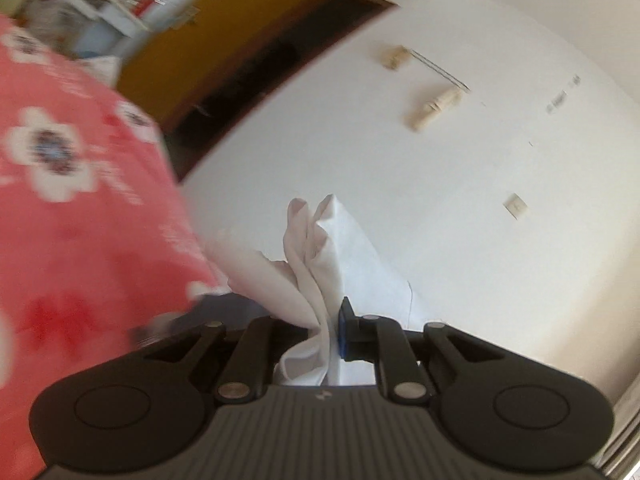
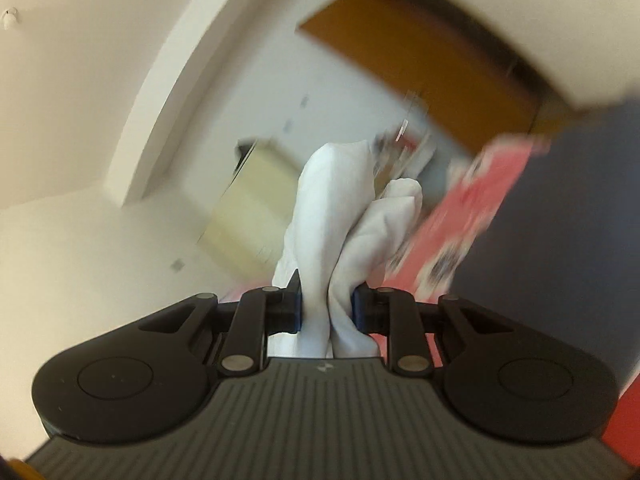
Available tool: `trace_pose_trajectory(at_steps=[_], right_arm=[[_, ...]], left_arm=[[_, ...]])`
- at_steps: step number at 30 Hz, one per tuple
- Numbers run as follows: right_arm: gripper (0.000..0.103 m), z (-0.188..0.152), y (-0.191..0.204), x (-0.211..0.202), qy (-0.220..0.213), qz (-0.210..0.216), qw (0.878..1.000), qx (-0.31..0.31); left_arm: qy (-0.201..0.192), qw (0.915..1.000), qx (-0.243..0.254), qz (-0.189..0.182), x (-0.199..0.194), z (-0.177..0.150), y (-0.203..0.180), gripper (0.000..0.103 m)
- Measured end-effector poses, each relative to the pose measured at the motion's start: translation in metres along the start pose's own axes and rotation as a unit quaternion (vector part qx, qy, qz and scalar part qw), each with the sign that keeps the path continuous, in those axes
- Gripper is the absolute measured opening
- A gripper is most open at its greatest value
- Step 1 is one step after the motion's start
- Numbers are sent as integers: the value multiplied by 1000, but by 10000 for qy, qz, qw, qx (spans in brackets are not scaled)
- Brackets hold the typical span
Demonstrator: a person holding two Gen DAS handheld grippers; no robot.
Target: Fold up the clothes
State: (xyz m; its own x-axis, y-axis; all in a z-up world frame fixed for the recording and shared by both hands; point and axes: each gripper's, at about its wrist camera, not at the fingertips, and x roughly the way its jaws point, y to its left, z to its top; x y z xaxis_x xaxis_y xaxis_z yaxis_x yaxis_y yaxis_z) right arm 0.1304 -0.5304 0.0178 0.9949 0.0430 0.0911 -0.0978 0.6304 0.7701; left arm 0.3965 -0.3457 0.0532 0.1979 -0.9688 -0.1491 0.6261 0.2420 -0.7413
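Two grippers lift one white garment clear of the bed.

Left gripper (image 1: 334, 330) and right gripper (image 2: 326, 308) each pinch a bunched fold of white garment (image 1: 320, 248), cloth rising forward between both; beyond, the red floral bedspread (image 1: 72, 184).

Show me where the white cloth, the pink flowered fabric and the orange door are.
white cloth (image 1: 320, 264): left wrist view, bunched folds above the jaws.
pink flowered fabric (image 1: 80, 208): left wrist view, its middle.
orange door (image 1: 224, 28): left wrist view, its panel.

The right claw (image 2: 326, 308) pinched a bunched white garment (image 2: 336, 216) between its jaws, a blurred red floral cloth (image 2: 472, 208) beyond.
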Motion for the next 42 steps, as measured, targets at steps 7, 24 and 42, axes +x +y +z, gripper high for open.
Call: trace_pose_trajectory(at_steps=[7, 24, 42], right_arm=[[22, 35, -111, 11, -243, -987, 9942, 349], [73, 71, -134, -69, -970, -1280, 9828, 912], [102, -159, 130, -214, 233, -2542, 9328, -2544]], left_arm=[[721, 9950, -340, 610, 137, -32, 63, 22], [252, 9946, 487, 885, 41, -22, 13, 55], [-455, 9588, 1622, 2285, -276, -230, -132, 103]])
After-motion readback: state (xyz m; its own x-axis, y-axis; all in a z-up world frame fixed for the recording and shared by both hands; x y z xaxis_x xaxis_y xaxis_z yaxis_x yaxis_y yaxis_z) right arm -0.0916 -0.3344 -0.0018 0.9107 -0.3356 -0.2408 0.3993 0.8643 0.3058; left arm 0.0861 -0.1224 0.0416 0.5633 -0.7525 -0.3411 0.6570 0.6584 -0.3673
